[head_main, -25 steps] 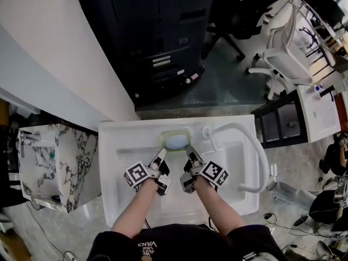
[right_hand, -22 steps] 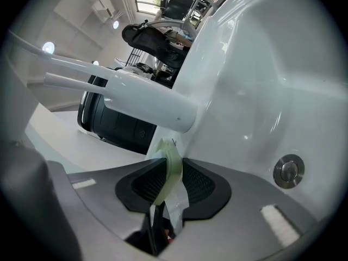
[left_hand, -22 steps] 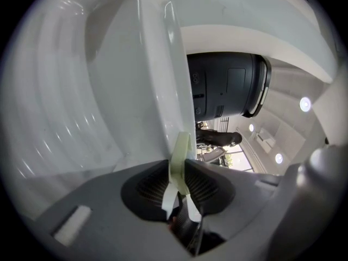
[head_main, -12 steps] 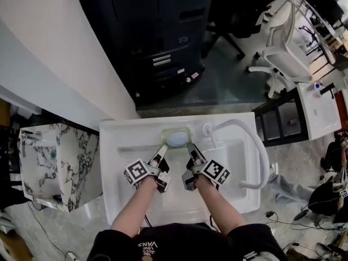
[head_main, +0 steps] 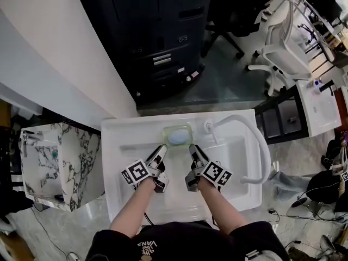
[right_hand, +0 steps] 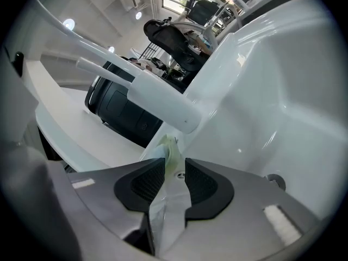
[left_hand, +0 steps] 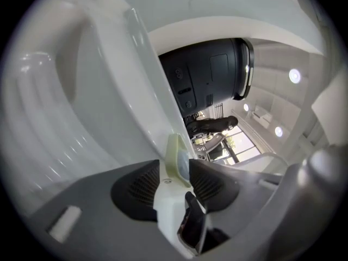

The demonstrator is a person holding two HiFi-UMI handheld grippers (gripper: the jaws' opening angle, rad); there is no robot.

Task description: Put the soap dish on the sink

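The pale green soap dish [head_main: 177, 136], with a bluish white soap in it, sits on the back ledge of the white sink [head_main: 125, 140], left of the faucet base. My left gripper [head_main: 161, 150] points at its near left corner. Its jaws have just been opening and stand open, with the dish's rim [left_hand: 177, 157] showing just past the pads [left_hand: 136, 186], which do not touch it. My right gripper [head_main: 193, 150] is at the near right corner. There is a narrow gap between its pads [right_hand: 204, 184], and the dish edge [right_hand: 169, 152] lies beyond the tips [right_hand: 173, 166].
A white curved faucet [head_main: 260, 145] arches over the basin on the right, and its spout [right_hand: 157, 99] passes above my right gripper. A marble-patterned cabinet [head_main: 54, 162] stands to the left. A large black machine [head_main: 157, 37] is behind the sink, and a dark shelf [head_main: 283, 125] is to the right.
The left jaws have spread off the dish's near left corner. Both grippers have rolled slightly and stayed in place. The dish rests where it was on the ledge.
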